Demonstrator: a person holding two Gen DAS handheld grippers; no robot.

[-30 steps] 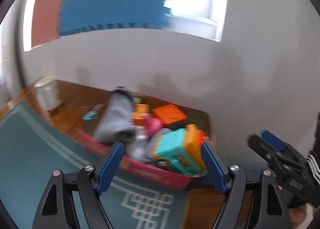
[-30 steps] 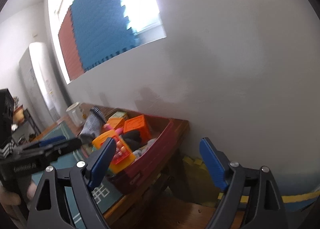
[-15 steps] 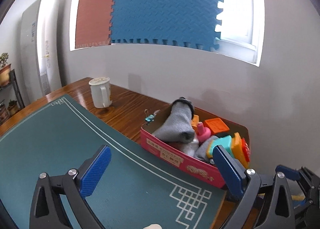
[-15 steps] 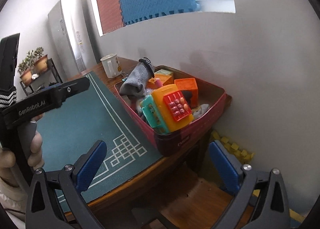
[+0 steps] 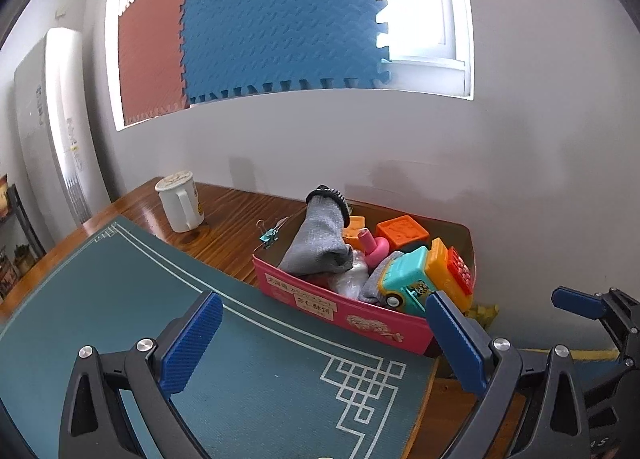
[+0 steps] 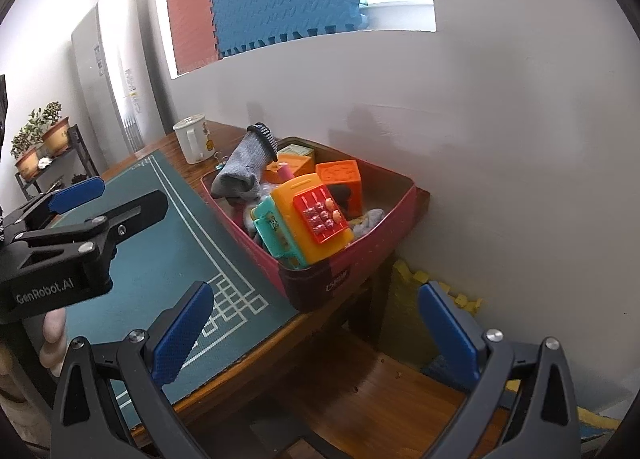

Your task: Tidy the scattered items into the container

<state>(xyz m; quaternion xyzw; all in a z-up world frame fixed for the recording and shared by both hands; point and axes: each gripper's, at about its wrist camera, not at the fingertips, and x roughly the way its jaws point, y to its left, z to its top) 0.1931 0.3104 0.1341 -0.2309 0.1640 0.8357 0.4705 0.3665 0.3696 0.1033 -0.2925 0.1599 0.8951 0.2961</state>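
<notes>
Looks nearly done: pink container (image 5: 344,309) mid-right holds sock (image 5: 320,243), blocks, toy phone (image 6: 308,219); only binder clip (image 5: 271,235) left on table (image 5: 224,235); left claw (image 5: 324,343) and right claw (image 6: 316,335) released, empty.

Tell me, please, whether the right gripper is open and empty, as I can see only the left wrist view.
Observer: Yes. The right wrist view shows the right gripper wide open, with nothing between its pads.
Operator: Thank you. How close is the pink box to the table's edge?
Observer: The pink box has its dark end wall right at the corner of the table, with the floor below.
Operator: Is a hand visible on the left gripper?
Observer: Yes, a person's fingers show below its body at the left edge of the right wrist view.
</notes>
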